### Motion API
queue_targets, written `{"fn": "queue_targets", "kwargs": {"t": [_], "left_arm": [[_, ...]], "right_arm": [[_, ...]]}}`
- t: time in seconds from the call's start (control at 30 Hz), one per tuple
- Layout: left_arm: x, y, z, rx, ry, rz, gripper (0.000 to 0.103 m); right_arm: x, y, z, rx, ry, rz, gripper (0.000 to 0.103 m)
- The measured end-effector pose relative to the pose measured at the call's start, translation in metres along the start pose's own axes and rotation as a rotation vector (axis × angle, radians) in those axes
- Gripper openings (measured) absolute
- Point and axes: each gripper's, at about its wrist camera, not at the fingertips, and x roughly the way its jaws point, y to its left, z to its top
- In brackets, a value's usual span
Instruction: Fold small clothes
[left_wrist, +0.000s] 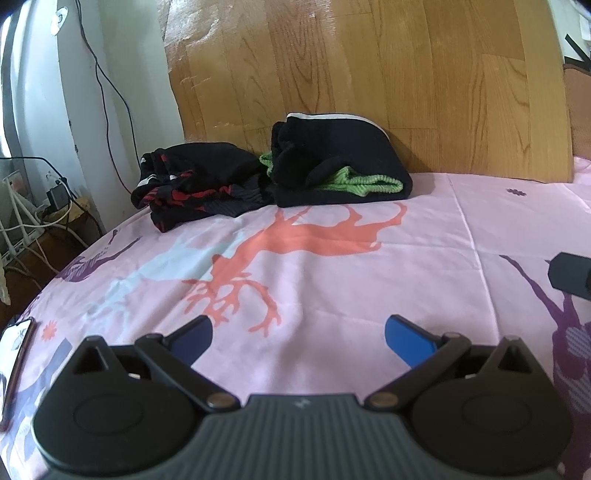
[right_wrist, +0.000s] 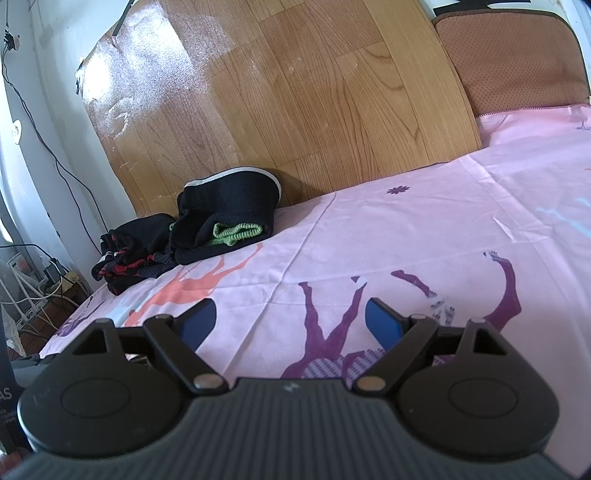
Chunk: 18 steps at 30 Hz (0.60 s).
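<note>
A pink bedsheet printed with coral, pale blue and purple deer shapes (left_wrist: 332, 266) covers the bed and fills the space under and ahead of both sets of fingers. Beyond it stands a wood-grain panel headboard (left_wrist: 369, 74), with a brown padded cushion (right_wrist: 517, 62) to its right. Off the sheet's left edge a white wall (left_wrist: 122, 74) carries a thin black cable (left_wrist: 107, 122), and a tangle of white cords and a plug block (left_wrist: 51, 210) lies on the floor below.

The only writing is at the left border of the right wrist view: pale letters ending in "AS" on a dark surface, too cut off to read further.

The left gripper (left_wrist: 298, 341) hovers low over the sheet with its blue-padded fingers spread wide and nothing between them. The right gripper (right_wrist: 290, 321) is likewise wide open and empty, over the purple deer print.

The small clothes sit well ahead of the fingers and to their left, against the headboard: a black-and-red patterned garment, crumpled (left_wrist: 192, 184), touching a folded black garment with a white trim and a green ribbed piece inside (left_wrist: 340, 162). Between fingertips and clothes the sheet is flat with light creases; a phone-like slab (left_wrist: 16, 350) lies at the left gripper's left, near the mattress edge
</note>
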Motion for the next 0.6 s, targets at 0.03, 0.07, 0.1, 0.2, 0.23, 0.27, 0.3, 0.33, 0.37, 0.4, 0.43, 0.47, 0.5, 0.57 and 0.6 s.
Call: {"fn": "queue_targets", "kwargs": {"t": [0.03,0.07,0.1,0.2,0.23,0.27,0.3,0.33,0.37,0.4,0.43,0.47,0.5,0.57,0.6], "left_arm": [[0.0002,0.0001,0.0000,-0.001,0.002,0.000,0.103],[0.0003,-0.0002,0.0000,-0.001,0.003,0.001,0.103],[0.0008,-0.0002,0.0002,0.000,0.005,0.000,0.103],[0.0015,-0.0003,0.0003,0.002,0.009,-0.002,0.103],[0.0017,-0.0003,0.0004,0.002,0.010,-0.002,0.103],[0.0020,-0.0002,0.0004,0.002,0.012,-0.003,0.103],[0.0023,0.0003,0.0005,0.002,0.014,-0.004,0.103],[0.0028,0.0005,0.0006,0.001,0.018,-0.006,0.103],[0.0034,0.0005,0.0007,0.001,0.021,-0.007,0.103],[0.0042,0.0004,0.0008,0.001,0.024,-0.008,0.103],[0.0046,0.0001,0.0010,0.002,0.026,-0.008,0.103],[0.0049,-0.0002,0.0009,0.004,0.028,-0.008,0.103],[0.0052,-0.0005,0.0008,0.005,0.029,-0.008,0.103],[0.0053,-0.0007,0.0008,0.006,0.030,-0.008,0.103],[0.0055,-0.0007,0.0008,0.006,0.031,-0.009,0.103]], "right_arm": [[0.0000,0.0000,0.0000,0.000,0.000,0.000,0.090],[-0.0003,0.0000,-0.0001,0.000,0.000,0.000,0.090],[0.0000,0.0000,0.0001,0.000,0.000,0.000,0.090],[0.0000,0.0000,0.0001,0.000,0.000,0.000,0.090],[-0.0003,0.0000,0.0000,0.000,0.000,0.000,0.090],[-0.0002,0.0000,0.0001,0.000,0.000,0.000,0.090],[0.0001,0.0001,0.0002,0.000,0.000,0.000,0.090],[-0.0003,0.0001,0.0001,0.000,0.001,0.000,0.090],[-0.0002,0.0001,0.0001,0.000,0.001,0.000,0.090],[-0.0003,0.0001,0.0001,0.000,0.001,0.000,0.090],[-0.0001,0.0002,0.0001,0.000,0.000,-0.001,0.090],[0.0000,0.0003,0.0002,0.000,0.000,-0.001,0.090],[0.0000,0.0003,0.0002,0.000,0.000,-0.001,0.090],[-0.0002,0.0003,0.0002,0.000,0.000,-0.001,0.090],[0.0001,0.0003,0.0003,0.000,0.000,-0.001,0.090]]}}
